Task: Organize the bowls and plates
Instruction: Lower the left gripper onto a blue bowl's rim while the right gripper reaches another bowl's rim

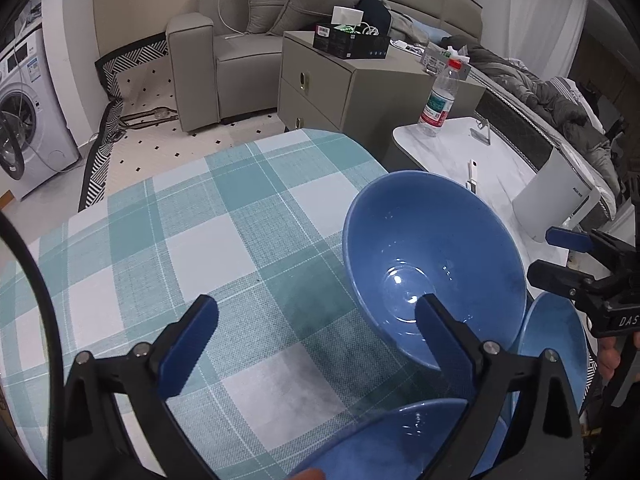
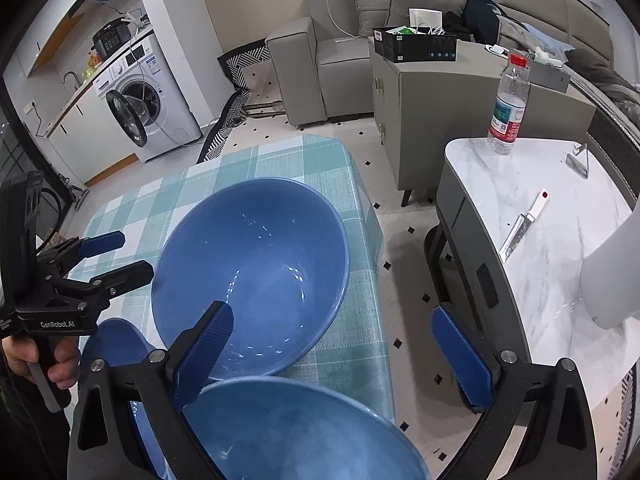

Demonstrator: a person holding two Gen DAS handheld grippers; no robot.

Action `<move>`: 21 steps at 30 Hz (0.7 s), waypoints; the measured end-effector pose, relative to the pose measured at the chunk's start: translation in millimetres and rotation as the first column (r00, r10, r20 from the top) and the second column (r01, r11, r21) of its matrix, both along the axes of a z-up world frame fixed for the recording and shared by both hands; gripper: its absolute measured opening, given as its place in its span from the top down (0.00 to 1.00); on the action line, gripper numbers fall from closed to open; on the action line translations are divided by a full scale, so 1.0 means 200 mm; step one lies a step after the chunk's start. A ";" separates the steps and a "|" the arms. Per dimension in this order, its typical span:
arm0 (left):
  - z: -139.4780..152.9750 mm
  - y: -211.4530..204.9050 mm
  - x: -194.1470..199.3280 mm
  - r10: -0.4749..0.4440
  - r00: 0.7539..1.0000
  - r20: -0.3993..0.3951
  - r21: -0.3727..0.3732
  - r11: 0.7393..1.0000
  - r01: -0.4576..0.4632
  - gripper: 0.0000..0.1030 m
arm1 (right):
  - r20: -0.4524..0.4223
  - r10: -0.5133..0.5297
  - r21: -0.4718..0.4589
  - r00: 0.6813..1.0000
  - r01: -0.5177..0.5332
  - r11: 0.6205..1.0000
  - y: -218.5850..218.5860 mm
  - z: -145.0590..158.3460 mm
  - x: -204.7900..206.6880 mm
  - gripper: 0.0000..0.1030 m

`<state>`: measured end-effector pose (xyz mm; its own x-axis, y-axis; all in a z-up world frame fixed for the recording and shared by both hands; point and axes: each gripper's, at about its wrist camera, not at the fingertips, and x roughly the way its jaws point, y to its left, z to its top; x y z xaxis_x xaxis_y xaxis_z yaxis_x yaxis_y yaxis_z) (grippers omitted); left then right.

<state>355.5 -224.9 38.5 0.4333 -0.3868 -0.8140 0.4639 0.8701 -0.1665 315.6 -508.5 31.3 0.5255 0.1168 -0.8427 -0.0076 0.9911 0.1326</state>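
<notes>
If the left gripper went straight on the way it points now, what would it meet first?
Probably the checked tablecloth: the left gripper has open jaws aimed down at bare cloth. The large blue bowl lies to the right, around its right finger, so it might graze the bowl; depth is unclear.

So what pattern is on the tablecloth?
Teal-and-white checked cloth tablecloth, clearest in the left wrist view.

The near bowl (image 2: pixel 304 432) is cut off by the bottom edge in both views. The third blue dish (image 1: pixel 556 340) is half hidden behind the big bowl (image 1: pixel 432 264).
</notes>
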 end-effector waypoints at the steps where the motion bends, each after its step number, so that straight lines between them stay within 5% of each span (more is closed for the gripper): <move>1: -0.01 -0.01 0.00 -0.007 1.000 -0.005 0.004 1.000 0.007 0.10 | -0.002 0.002 0.001 1.000 -0.002 1.000 0.00 -0.01 0.01 0.03; 12: -0.04 -0.07 0.00 -0.070 0.997 -0.024 0.014 0.997 0.070 0.22 | -0.045 0.044 -0.005 0.998 -0.044 0.999 0.05 -0.10 0.07 0.31; 21: -0.08 -0.07 0.01 -0.091 0.993 -0.080 -0.018 0.996 0.090 0.50 | -0.080 0.040 0.012 0.996 -0.039 0.999 0.04 -0.16 0.08 0.45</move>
